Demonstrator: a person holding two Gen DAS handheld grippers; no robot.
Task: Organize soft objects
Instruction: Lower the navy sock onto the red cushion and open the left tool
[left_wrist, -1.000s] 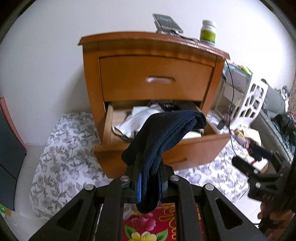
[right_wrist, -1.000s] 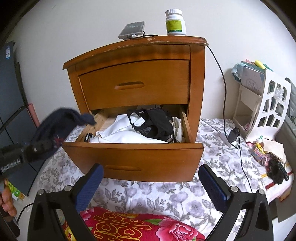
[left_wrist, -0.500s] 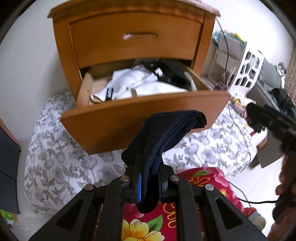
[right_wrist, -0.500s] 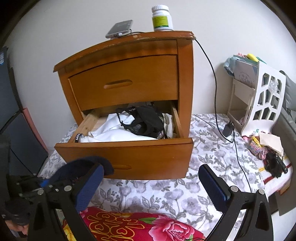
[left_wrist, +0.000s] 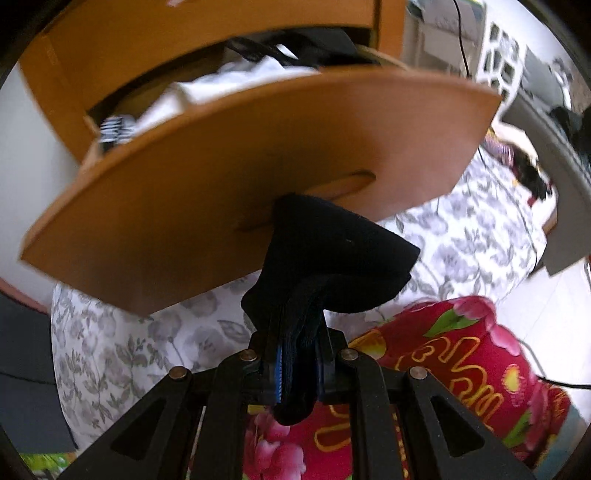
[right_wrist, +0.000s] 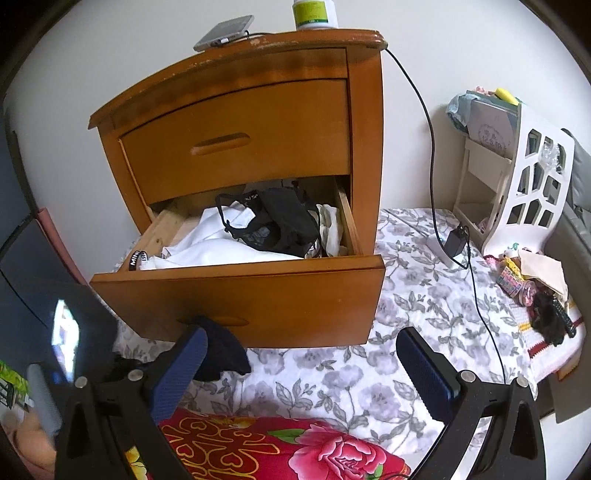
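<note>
**Low, at the drawer front: dark sock clamped in the left gripper**

Left gripper (left_wrist: 297, 373): fingers (left_wrist: 275, 373) pressed together on a folded dark navy sock (left_wrist: 332, 258). Sock's bulk bunches up beyond the tips; a short end hangs below them. Blue pad edge shows against the fabric on one side. Left view is motion-blurred.

Sock sits in front of the open lower drawer (left_wrist: 258, 162), over its slot handle (left_wrist: 343, 184). Whether cloth touches wood, cannot tell. From the right wrist view the same sock (right_wrist: 221, 350) appears low, just under the drawer front (right_wrist: 277, 302), outside the drawer, not in it.

Right gripper (right_wrist: 301, 369): fingers (right_wrist: 424, 365) spread wide apart, nothing between them, held over the grey floral sheet (right_wrist: 369, 369), back from the nightstand (right_wrist: 258, 110).

Drawer contents: white garment (right_wrist: 207, 247), black lacy underwear (right_wrist: 280, 221) lying on top of it, pale cloth at the right side.

Upper drawer (right_wrist: 240, 136) shut. On the nightstand top: phone (right_wrist: 225, 33) and a white bottle with green label (right_wrist: 314, 14); black cable (right_wrist: 424, 110) runs down the right side to a charger (right_wrist: 456, 240) on the sheet.

Red floral blanket (right_wrist: 277, 450) in the near foreground. White cut-out rack (right_wrist: 524, 184) to the right, small clutter at its foot.
</note>
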